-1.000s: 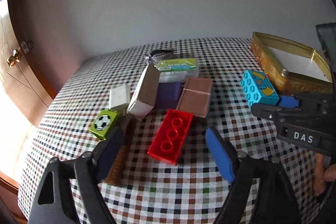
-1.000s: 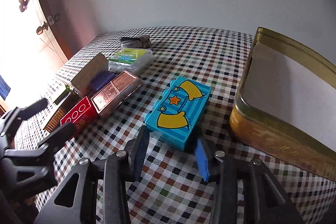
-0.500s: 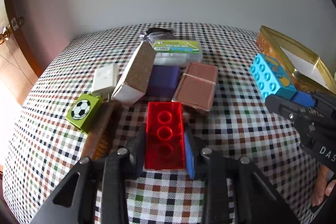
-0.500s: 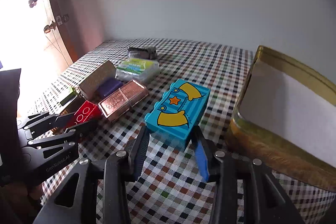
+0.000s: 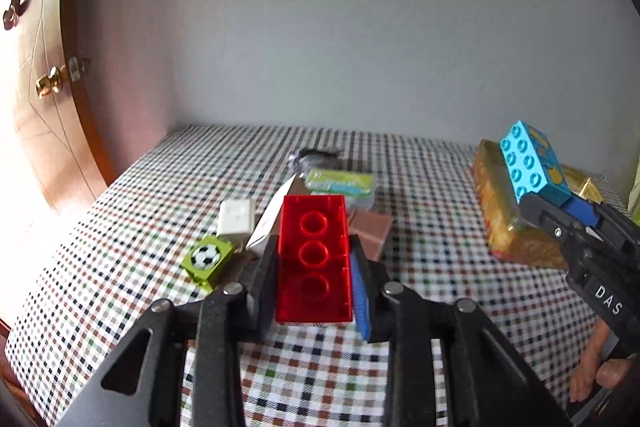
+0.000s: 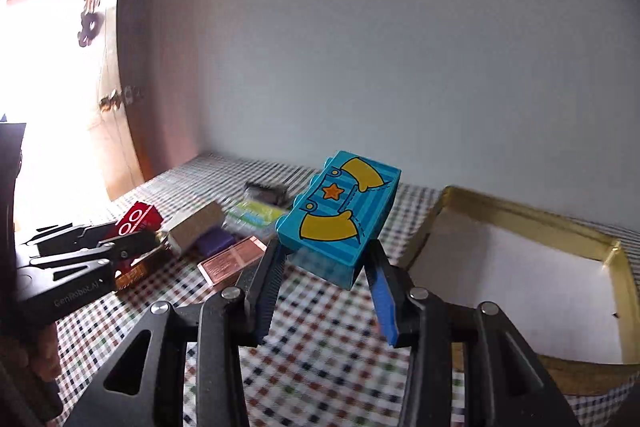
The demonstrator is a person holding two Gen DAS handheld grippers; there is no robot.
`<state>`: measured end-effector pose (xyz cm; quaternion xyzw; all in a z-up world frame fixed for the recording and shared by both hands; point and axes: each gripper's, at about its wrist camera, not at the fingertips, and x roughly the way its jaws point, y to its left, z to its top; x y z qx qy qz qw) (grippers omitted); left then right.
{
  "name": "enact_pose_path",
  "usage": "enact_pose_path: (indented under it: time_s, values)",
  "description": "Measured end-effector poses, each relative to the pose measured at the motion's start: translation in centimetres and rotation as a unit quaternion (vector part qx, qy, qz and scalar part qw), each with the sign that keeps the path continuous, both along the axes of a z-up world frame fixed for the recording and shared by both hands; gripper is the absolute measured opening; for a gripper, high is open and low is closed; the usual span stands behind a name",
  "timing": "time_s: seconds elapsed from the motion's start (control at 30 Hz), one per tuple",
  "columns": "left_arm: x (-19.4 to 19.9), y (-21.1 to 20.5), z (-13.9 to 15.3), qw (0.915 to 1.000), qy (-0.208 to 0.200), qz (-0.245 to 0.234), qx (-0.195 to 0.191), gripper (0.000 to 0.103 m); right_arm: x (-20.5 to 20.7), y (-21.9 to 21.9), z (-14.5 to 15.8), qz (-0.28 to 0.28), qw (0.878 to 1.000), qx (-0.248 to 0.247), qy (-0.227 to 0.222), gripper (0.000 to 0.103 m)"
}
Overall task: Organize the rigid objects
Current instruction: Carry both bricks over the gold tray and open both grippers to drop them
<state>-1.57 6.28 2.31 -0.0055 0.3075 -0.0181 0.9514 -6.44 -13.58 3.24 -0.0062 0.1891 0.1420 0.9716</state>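
Observation:
My left gripper (image 5: 314, 279) is shut on a red brick (image 5: 314, 255) and holds it above the checked tablecloth. My right gripper (image 6: 326, 267) is shut on a blue brick with yellow shapes and a star (image 6: 340, 215), lifted off the table left of the open gold tin (image 6: 532, 223). The blue brick (image 5: 530, 163) and right gripper also show at the right of the left wrist view, in front of the gold tin (image 5: 500, 211). The red brick (image 6: 136, 221) shows at the left of the right wrist view.
On the checked cloth lie a green football cube (image 5: 206, 259), a white block (image 5: 236, 217), a tan box (image 6: 196, 227), a purple piece (image 6: 216, 241), a copper block (image 6: 232, 263), a green-labelled clear case (image 5: 340, 183) and a dark bundle (image 5: 316, 157). A wooden door stands left.
Both grippers closed on their bricks and lifted them off the table. The left took the red brick; the right raised the blue brick higher beside the gold tin.

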Motion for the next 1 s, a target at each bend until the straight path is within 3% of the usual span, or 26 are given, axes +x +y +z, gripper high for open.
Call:
enact_pose_path:
  time_s: [0.27,0.53,0.7,1.0]
  values:
    - [1.2,-6.6,1.9,0.998,-0.03,-0.056,0.009,0.03,-1.6,-8.6,0.3,-0.108,0.994,0.017,-0.03,0.044]
    - [3.0,-15.8,2.7,0.9906,-0.044,-0.13,0.009,0.031,-1.4,-16.4,-1.1,-0.191,0.982,-0.005,-0.003,0.044]
    - [5.2,-21.6,1.3,0.9873,-0.022,-0.157,0.005,0.031,-0.9,-18.4,-1.8,-0.217,0.975,-0.043,0.009,0.044]
    - [7.0,-26.7,-2.1,0.9845,0.027,-0.173,0.007,0.03,0.6,-19.0,-2.8,-0.202,0.977,-0.021,0.057,0.045]
